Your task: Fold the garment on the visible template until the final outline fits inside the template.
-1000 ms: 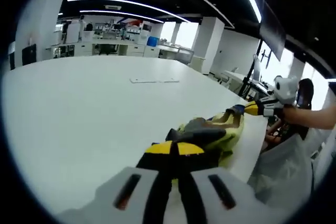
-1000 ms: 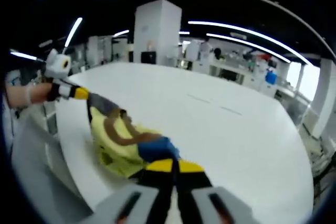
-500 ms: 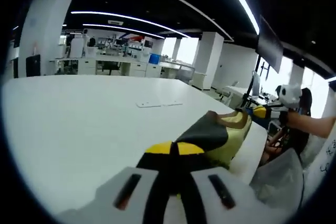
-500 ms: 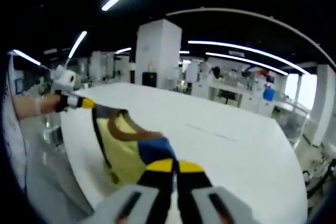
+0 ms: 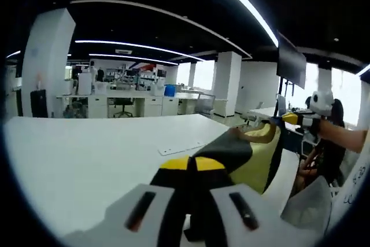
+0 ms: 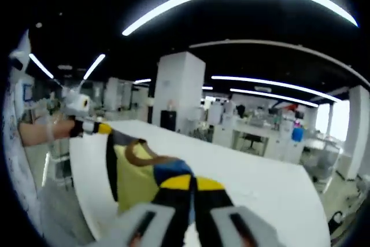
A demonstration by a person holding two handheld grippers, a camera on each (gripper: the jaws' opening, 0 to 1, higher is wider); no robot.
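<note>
while a second ago it lay bunched on the table (image 5: 87, 154), the garment (image 5: 243, 157) now hangs stretched in the air between the left gripper (image 5: 188, 166) and right gripper (image 6: 188, 184), each clamped tight on an edge. lifted and pulled taut, it looks ready to be laid flat; no fold is made yet.

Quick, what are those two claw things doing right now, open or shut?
Left gripper: shut on the garment.
Right gripper: shut on the same garment.
</note>
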